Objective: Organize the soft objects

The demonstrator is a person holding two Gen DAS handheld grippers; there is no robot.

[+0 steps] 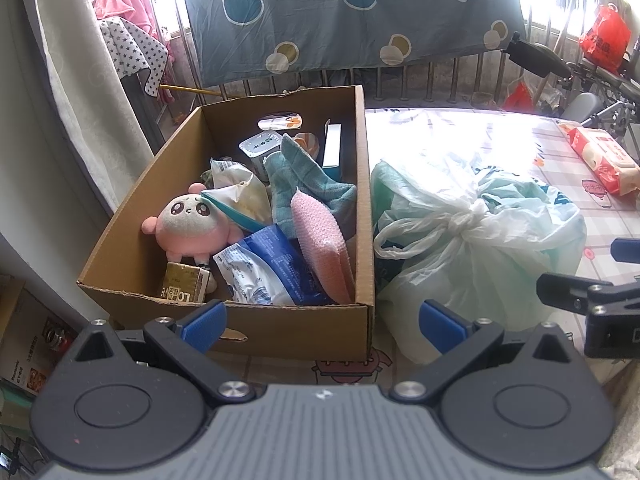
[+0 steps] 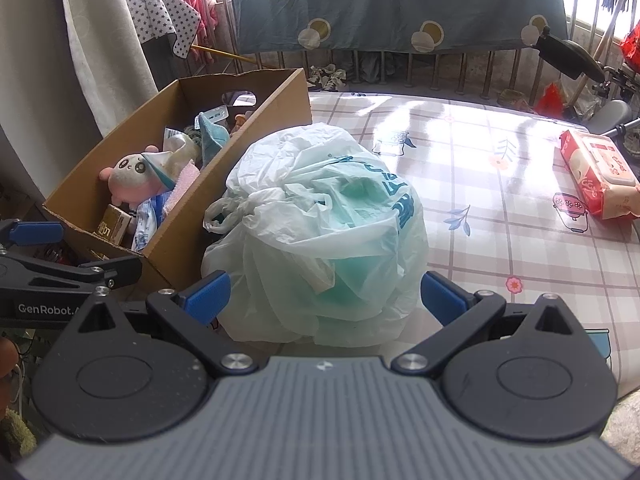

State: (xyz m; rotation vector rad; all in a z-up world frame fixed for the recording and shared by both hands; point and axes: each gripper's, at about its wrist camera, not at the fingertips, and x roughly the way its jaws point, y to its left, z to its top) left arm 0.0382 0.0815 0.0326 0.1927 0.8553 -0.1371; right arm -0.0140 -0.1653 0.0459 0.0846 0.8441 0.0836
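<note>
Both your grippers hover empty, fingers spread wide, facing the box and the bag.

Your left gripper (image 1: pixel 323 326) points at the near wall of the box (image 1: pixel 304 332), which holds a plush (image 1: pixel 188 220), a pink sponge (image 1: pixel 320 236), a teal cloth (image 1: pixel 304 176) and packets. Your right gripper (image 2: pixel 325 296) sits just before the knotted bag (image 2: pixel 320 232), which lies on the tablecloth (image 2: pixel 500 208) touching the box's right side. A wipes pack (image 2: pixel 596 176) lies well apart, far right.

Pink plush toy (image 1: pixel 188 224) and sponge (image 1: pixel 322 240) lie in cardboard box (image 1: pixel 280 330).
</note>
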